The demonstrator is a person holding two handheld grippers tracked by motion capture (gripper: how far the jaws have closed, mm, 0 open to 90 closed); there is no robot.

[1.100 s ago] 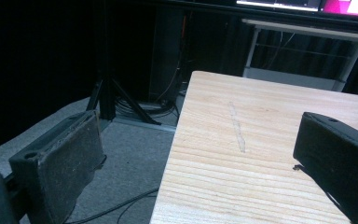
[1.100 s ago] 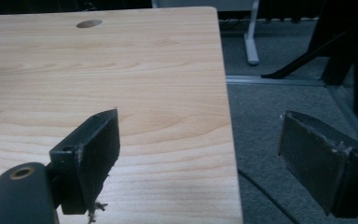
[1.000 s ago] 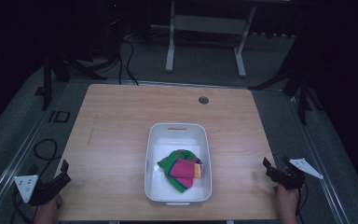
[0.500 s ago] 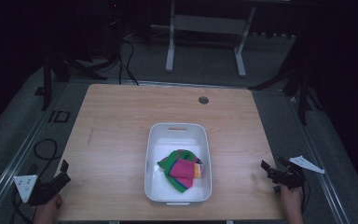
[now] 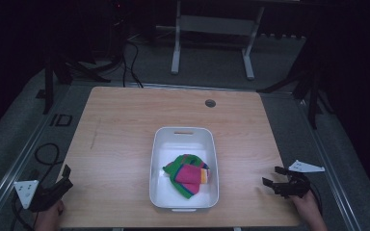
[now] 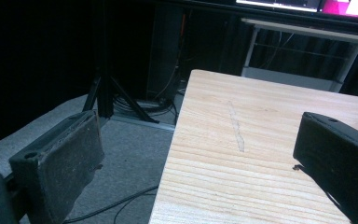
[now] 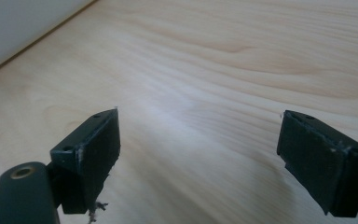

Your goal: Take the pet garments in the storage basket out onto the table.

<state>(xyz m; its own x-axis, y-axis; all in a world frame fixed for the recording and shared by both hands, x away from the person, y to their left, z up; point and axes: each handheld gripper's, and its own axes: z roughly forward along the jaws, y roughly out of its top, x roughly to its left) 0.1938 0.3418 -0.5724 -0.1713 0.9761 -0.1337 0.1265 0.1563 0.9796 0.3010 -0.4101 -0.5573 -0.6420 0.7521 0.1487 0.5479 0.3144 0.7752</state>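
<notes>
The worktop (image 5: 125, 144) was a rectangle of pale wood with fine, straight grain, a small round dark grommet (image 5: 210, 103) set near its far edge and a faint greyish streak (image 6: 236, 127) running along the grain on the left side.

The left tool (image 5: 66, 176) sat at the near left corner, half off the worktop's edge, its two flat black jaws spread wide with nothing between them. In the left gripper view its rubbery, matte pads (image 6: 70, 158) straddled that edge, one over grey carpeted floor (image 6: 130, 149) and one over the wood. A grey three-cornered plate (image 5: 26, 190) rode on its outer side, and a hand (image 5: 48, 219) gripped it from below.

The right tool (image 5: 273, 176) rested low at the near right edge, jaws also wide apart and empty, pointing inward across the bare wood. Its blocky black pads (image 7: 93, 154) looked scuffed, with pale nicks along the edges.

Between the two tools, well apart from each, stood a white plastic bin (image 5: 183, 137), rectangular with rounded corners, smooth walls and a slot handle at its far rim. Inside, toward the near right corner, lay a crumpled soft cloth (image 5: 188, 174) in green, pink and yellow, loosely folded.

Beyond the worktop, metal stand legs (image 5: 212, 53) and dark cables (image 5: 132, 57) crossed the grey floor.
</notes>
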